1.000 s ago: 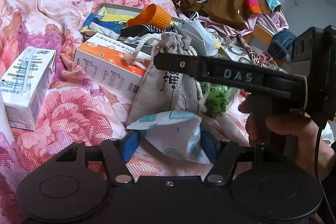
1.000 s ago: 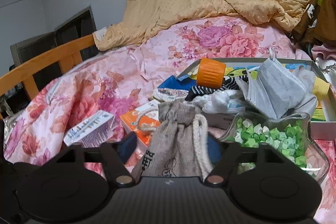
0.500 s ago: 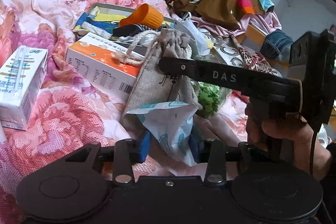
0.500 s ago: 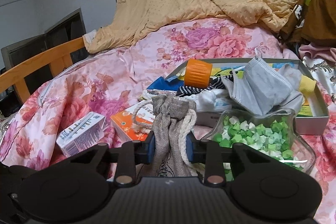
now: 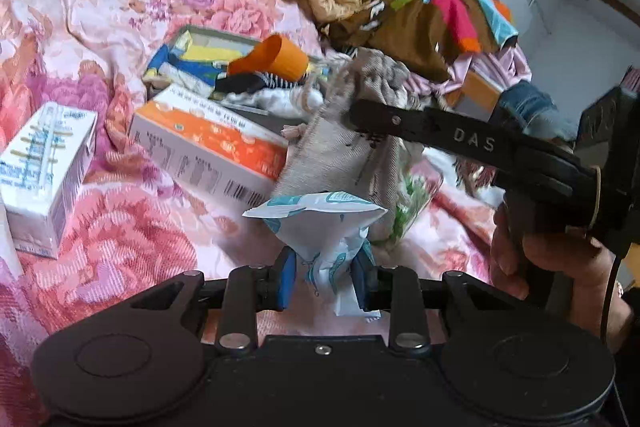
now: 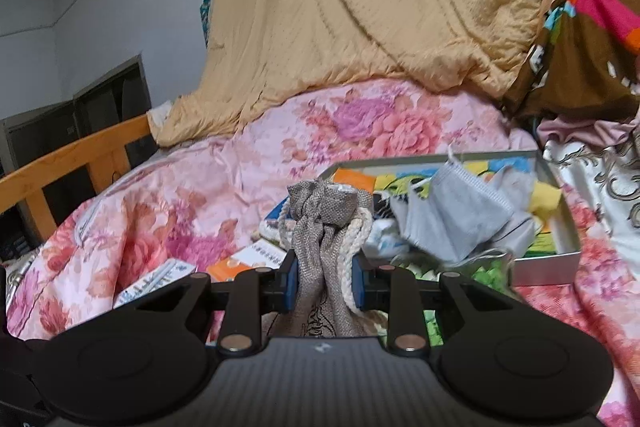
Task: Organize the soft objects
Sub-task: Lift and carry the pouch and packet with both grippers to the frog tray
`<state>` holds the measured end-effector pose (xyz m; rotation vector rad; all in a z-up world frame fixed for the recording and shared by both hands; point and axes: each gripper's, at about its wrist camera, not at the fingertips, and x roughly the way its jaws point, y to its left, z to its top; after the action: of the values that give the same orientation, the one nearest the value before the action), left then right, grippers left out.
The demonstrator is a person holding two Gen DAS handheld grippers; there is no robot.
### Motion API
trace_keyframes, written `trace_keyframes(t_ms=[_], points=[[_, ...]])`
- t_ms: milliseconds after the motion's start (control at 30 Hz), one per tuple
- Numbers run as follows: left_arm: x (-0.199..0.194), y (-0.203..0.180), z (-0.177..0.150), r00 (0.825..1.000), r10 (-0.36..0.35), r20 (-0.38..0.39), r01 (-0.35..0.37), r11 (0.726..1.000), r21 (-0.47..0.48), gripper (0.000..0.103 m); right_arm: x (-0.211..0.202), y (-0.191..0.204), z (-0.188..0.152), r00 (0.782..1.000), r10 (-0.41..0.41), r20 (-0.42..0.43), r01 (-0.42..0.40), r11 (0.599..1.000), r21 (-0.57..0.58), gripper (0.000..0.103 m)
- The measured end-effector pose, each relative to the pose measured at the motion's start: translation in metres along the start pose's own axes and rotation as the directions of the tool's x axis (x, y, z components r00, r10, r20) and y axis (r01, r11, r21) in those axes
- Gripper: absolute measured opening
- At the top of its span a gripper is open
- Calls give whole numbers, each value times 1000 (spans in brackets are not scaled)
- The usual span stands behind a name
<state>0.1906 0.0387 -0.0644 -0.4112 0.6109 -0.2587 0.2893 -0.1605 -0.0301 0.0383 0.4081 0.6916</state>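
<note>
A white-and-teal soft packet [image 5: 320, 223] is crumpled between the blue pads of my left gripper [image 5: 324, 269]. Its jaws are closing on the packet, just above the floral bedspread. Behind it hangs a grey linen drawstring bag [image 5: 340, 155] with a white cord. One finger [image 5: 460, 139] of my right gripper crosses the bag's neck, and a hand holds that gripper's handle at the right. In the right wrist view the bag's gathered neck [image 6: 324, 211] and cord stand between the pads of my right gripper [image 6: 325, 279], whose jaws are closing and pinching it.
An orange-and-white box [image 5: 208, 143] and a milk carton [image 5: 44, 171] lie to the left. A shallow tray [image 6: 568, 211] holds grey masks [image 6: 452, 215] and an orange cup [image 5: 280, 57]. A clear dish of green paper stars [image 6: 488, 271] sits beside it. A yellow quilt [image 6: 380, 7] and a wooden rail [image 6: 72, 155] border the bed.
Both grippers narrowed from wide apart onto their things. The packet is now crumpled between the left pads. The right gripper has risen with the bag's neck in it.
</note>
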Motion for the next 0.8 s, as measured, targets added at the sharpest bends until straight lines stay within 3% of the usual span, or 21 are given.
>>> trace_keyframes(t_ms=[367, 533, 667, 800], points=[[-13, -2, 26, 995, 42, 92, -43, 999, 12, 32, -13, -9, 21, 996, -31, 80, 29, 999, 24, 28], [-6, 9, 66, 988, 37, 152, -42, 999, 31, 33, -3, -20, 43, 993, -44, 107, 37, 997, 65, 28], [10, 23, 103, 980, 70, 189, -82, 995, 60, 33, 21, -30, 66, 992, -50, 119, 32, 989, 146, 28], [30, 53, 131, 975, 96, 203, -99, 995, 4, 33, 47, -40, 93, 988, -83, 131, 53, 974, 222, 29]])
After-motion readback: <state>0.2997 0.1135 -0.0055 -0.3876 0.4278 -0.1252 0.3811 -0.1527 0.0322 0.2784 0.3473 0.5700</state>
